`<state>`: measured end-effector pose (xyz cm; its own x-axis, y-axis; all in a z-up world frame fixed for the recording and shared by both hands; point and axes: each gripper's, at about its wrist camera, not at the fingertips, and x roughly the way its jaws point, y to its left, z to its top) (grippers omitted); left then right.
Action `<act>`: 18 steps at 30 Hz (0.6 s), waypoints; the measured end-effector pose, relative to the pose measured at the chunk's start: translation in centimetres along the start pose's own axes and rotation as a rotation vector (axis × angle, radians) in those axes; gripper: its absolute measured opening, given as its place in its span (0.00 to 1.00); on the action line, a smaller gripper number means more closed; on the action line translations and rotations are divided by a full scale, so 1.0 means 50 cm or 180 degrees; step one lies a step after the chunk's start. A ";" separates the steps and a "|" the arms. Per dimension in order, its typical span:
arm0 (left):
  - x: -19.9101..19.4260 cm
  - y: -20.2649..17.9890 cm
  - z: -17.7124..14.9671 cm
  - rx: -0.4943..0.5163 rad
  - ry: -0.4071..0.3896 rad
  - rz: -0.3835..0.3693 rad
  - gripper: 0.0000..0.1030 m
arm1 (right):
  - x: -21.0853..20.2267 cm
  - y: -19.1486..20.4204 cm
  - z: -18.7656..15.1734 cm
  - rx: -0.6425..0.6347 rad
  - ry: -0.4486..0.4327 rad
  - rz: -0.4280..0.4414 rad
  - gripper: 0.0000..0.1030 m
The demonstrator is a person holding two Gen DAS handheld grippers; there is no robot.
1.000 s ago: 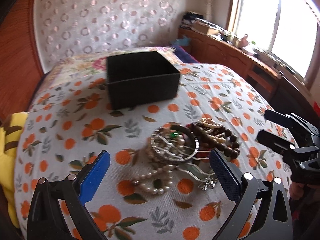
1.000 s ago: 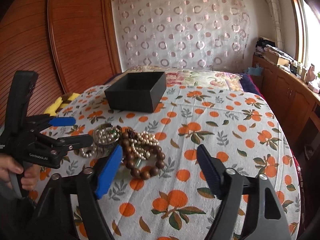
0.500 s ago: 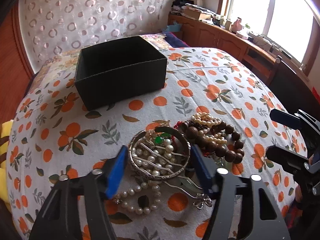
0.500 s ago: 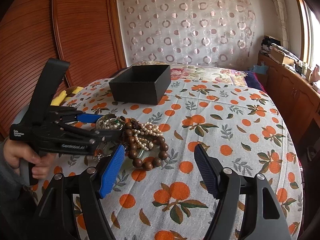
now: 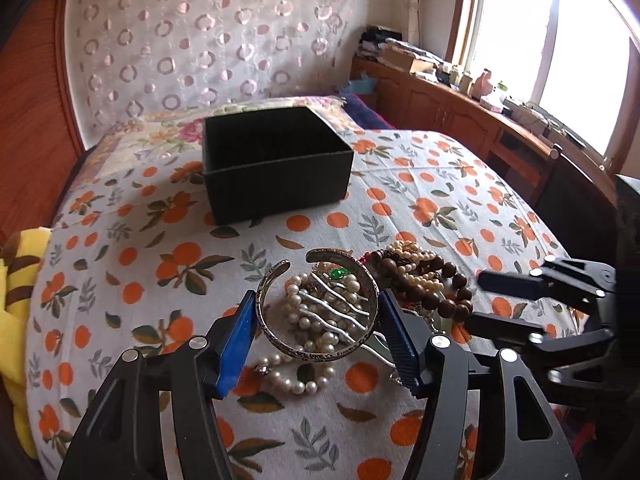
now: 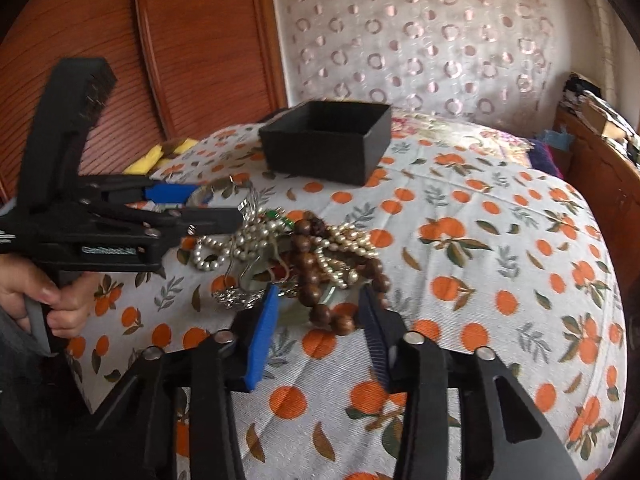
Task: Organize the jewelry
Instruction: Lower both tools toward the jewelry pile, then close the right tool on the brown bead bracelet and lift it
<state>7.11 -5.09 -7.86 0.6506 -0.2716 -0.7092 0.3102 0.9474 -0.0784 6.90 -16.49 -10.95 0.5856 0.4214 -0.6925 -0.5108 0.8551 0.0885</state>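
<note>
Jewelry (image 5: 360, 300): 1 heap, 1 box (image 5: 276, 162), 2 claws.

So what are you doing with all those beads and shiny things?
A person is sorting a pile of jewelry on the orange-print bedcover, with a gripper in each hand. The left gripper is shut on a silver cuff bracelet, its jaws squeezing both sides. The right gripper has just been closing its jaws around the brown wooden beads, but isn't clearly pinching them. The black box behind the pile looks empty, as far as it shows.
</note>
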 end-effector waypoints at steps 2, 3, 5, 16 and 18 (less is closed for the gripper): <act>-0.010 0.002 -0.003 -0.0010 -0.0035 0.0022 0.56 | 0.009 0.008 0.002 -0.0056 0.0045 -0.0002 0.27; -0.015 0.005 -0.004 -0.0023 -0.0044 0.0017 0.56 | 0.013 0.010 0.003 -0.0095 0.0073 -0.0007 0.26; -0.018 0.008 -0.007 -0.0040 -0.0043 0.0010 0.56 | 0.017 0.011 0.005 -0.0136 0.0104 -0.0039 0.25; -0.015 0.009 -0.017 -0.0060 -0.0008 -0.0011 0.56 | 0.055 0.008 0.020 -0.0309 0.0324 -0.0033 0.25; -0.015 0.009 -0.017 -0.0065 -0.0009 -0.0009 0.56 | 0.051 0.007 0.020 -0.0322 0.0298 -0.0034 0.17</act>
<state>6.15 -4.32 -7.97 0.6516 -0.2748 -0.7070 0.2978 0.9499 -0.0948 8.86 -14.83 -11.96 0.5324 0.3786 -0.7572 -0.5686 0.8225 0.0115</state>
